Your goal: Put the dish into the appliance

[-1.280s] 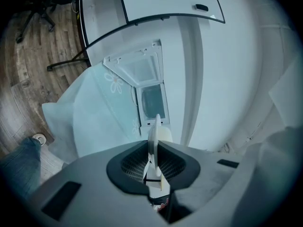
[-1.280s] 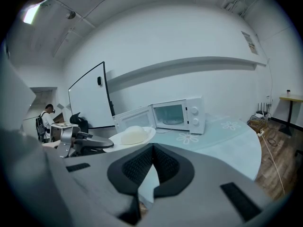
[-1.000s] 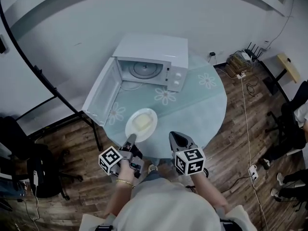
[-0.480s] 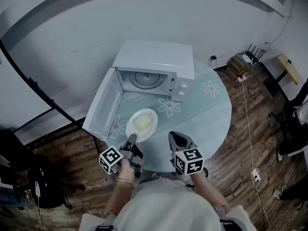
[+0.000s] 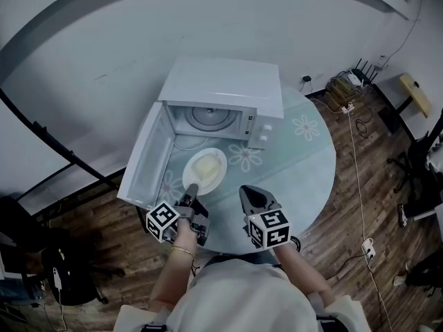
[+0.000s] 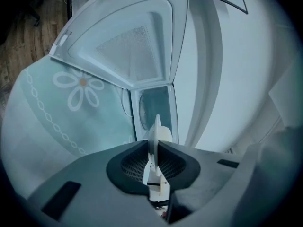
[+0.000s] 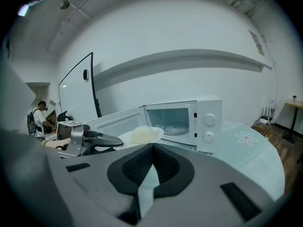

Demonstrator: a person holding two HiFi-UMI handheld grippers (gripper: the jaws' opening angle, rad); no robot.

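Note:
A white dish (image 5: pixel 205 169) with a pale mound of food hangs just above the table, in front of the white microwave (image 5: pixel 225 88). The microwave's door (image 5: pixel 144 159) swings wide to the left, and its glass turntable (image 5: pixel 208 117) is bare. My left gripper (image 5: pixel 192 189) is shut on the dish's near rim. In the left gripper view the dish (image 6: pixel 156 129) stands edge-on between the jaws, pointing at the microwave cavity (image 6: pixel 154 109). My right gripper (image 5: pixel 250 196) hovers to the right of the dish, shut and holding nothing. In the right gripper view the dish (image 7: pixel 142 135) shows left of the microwave (image 7: pixel 189 119).
The round table (image 5: pixel 308 159) has a pale green top with flower prints. Cables and a router (image 5: pixel 349 88) lie on the wood floor at the right. A black-framed board (image 7: pixel 92 86) and a distant person (image 7: pixel 40 117) stand to the left.
My left gripper has carried the dish forward, nearer the microwave's opening. The right gripper has kept its place beside it.

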